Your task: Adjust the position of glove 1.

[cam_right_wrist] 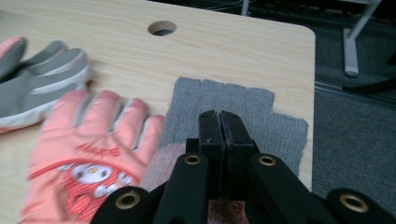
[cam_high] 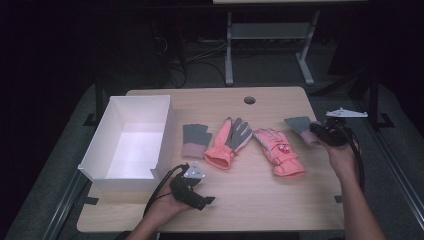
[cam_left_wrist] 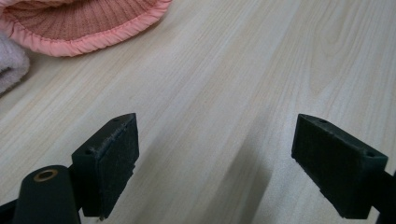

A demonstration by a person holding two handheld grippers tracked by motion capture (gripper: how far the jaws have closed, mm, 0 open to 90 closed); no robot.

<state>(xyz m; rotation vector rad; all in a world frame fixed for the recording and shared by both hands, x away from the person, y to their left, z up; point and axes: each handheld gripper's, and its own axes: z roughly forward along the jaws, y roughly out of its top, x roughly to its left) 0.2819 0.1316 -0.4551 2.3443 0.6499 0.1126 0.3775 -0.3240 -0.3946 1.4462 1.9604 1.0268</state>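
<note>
High view: the white box [cam_high: 131, 140] stands at the left of the wooden surface [cam_high: 250, 200], open at the top. Just right of the box lies a grey fingerless glove [cam_high: 194, 140] with a pale pink cuff, flat on the wood. Nearer the person than that glove, and close to the box's front right corner, the left gripper [cam_high: 204, 200] rests low in the person's left hand; in the left gripper view its fingers [cam_left_wrist: 112, 158] stand spread wide over bare wood with nothing between them, and a ribbed pink cuff shows at the top left corner of that view. Farther right of the box lie two pink ski gloves, side by side near the middle: one palm up with a grey palm [cam_high: 229, 142], the other [cam_high: 279, 151] showing a printed figure. Farthest from the box, by the right edge, the right gripper [cam_high: 320, 131] holds the second grey fingerless glove [cam_high: 299, 123]. In the right gripper view its fingers [cam_right_wrist: 219, 135] are pressed together, pinching this grey glove [cam_right_wrist: 243, 105] at its pinkish cuff end, beside the printed pink glove [cam_right_wrist: 88, 163].
</note>
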